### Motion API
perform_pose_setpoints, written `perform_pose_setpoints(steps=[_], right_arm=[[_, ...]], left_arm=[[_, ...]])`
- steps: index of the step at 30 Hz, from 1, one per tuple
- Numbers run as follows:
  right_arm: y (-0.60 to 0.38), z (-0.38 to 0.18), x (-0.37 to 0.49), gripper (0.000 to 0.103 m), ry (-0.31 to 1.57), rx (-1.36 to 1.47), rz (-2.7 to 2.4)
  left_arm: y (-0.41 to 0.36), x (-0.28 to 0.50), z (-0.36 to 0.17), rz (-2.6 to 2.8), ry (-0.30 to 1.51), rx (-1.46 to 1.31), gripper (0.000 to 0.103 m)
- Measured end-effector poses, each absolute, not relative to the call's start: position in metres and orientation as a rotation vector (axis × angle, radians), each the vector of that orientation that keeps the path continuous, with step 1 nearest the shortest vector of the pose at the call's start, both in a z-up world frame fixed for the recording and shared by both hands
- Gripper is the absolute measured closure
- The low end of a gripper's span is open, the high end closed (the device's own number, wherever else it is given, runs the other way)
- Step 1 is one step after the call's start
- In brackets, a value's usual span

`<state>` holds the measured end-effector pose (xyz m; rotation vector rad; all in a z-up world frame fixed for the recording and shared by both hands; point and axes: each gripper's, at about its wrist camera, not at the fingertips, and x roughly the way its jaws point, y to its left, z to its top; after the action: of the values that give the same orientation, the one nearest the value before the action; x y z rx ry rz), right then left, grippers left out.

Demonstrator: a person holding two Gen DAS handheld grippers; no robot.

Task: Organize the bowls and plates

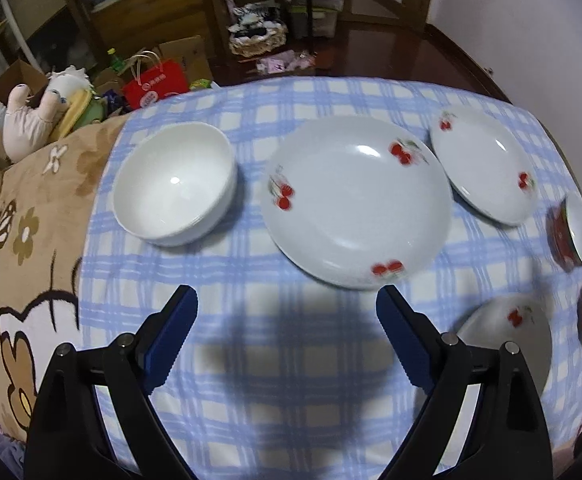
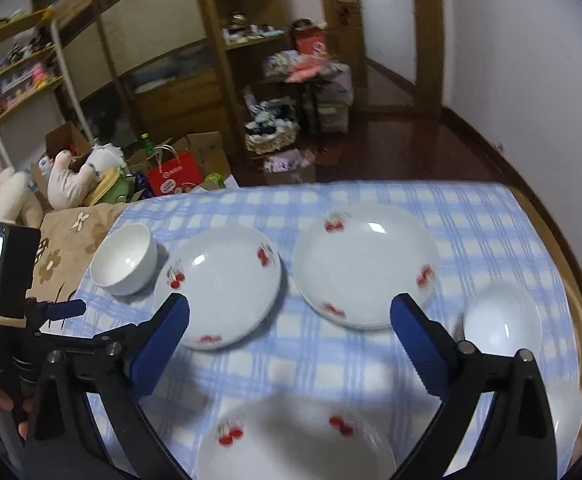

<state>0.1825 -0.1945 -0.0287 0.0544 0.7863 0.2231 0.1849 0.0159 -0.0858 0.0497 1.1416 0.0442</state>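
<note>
From left to right on the checked cloth (image 1: 251, 320): a white bowl (image 1: 175, 184), then cherry plates (image 1: 357, 200) side by side. Both the left tool (image 1: 287, 304) and right tool (image 2: 291, 312) gape wide, empty. Best approach one plate's rim squarely, low and level.

A blue checked cloth (image 2: 471, 216) carries a white bowl (image 2: 125, 260) and cherry-patterned plates (image 2: 365, 264).
</note>
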Motion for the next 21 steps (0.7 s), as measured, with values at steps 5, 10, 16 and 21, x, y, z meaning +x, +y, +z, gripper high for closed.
perform_pose_setpoints(steps=[5,10,16,21], right_arm=[[-0.172,-0.033,0.214,0.000,0.805,-0.001,0.262],[-0.152,-0.046,0.242,0.000,0.835,-0.066,0.296],[-0.124,-0.061,0.275,0.004,0.907,-0.179,0.371],[-0.108,-0.074,0.293,0.007,0.960,-0.267,0.396]], left_arm=[[0.031,0.201,-0.082,0.090,1.104,0.027,0.013],[0.042,0.216,-0.091,0.120,1.108,-0.013,0.013],[0.061,0.229,-0.111,0.163,1.149,-0.133,0.013],[0.068,0.237,-0.118,0.158,1.165,-0.154,0.013]])
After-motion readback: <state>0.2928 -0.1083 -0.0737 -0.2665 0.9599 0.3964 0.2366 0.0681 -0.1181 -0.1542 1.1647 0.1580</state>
